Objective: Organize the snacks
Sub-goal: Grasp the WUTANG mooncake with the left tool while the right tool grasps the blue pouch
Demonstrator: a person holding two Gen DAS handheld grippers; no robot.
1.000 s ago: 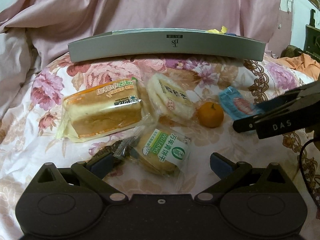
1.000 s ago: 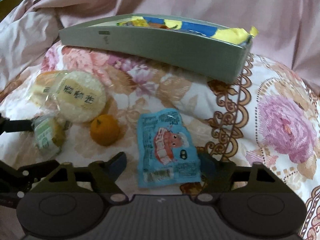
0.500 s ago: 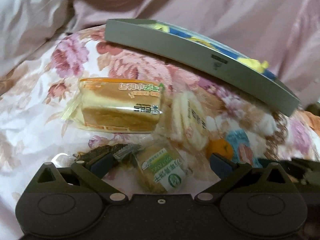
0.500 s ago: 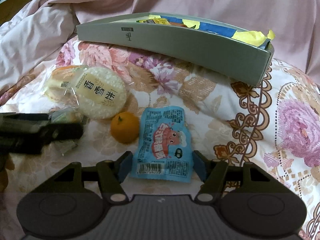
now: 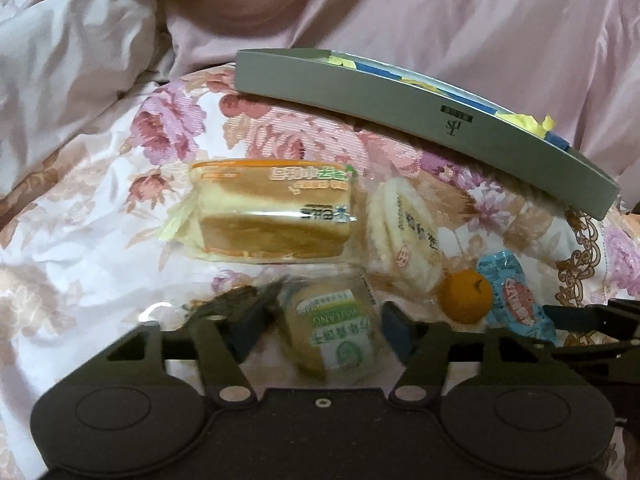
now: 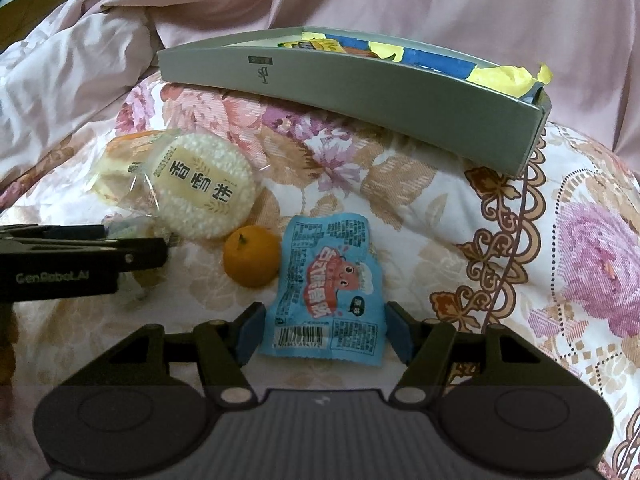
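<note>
Between the blue pads of the left gripper [image 5: 322,326], seen from the left wrist, lies the green-labelled biscuit packet [image 5: 334,338], straight ahead and close in, its long axis running roughly away from the camera and tilted a little leftward; the jaws are closing on it, yet bare gaps show at both sides, so I judge the pads are not pressing yet; the gripper points steeply down at the floral quilt [image 5: 100,240]; beyond the packet sit the wrapped sponge cake [image 5: 272,212], the rice cracker pack [image 5: 406,240], the mandarin [image 5: 466,298] and, farther back, the grey tray [image 5: 400,108], where the snacks presumably belong. From the right wrist, the blue snack pouch [image 6: 330,288] lies lengthwise between the fingers of the right gripper [image 6: 322,334], barcode end nearest the camera; the jaws stand part open astride its lower end, whether the pads touch its edges I cannot tell; this hand is plainly the nearer one to the pouch, and also points steeply downward; the left gripper enters from the left edge, near the round cracker pack.
</note>
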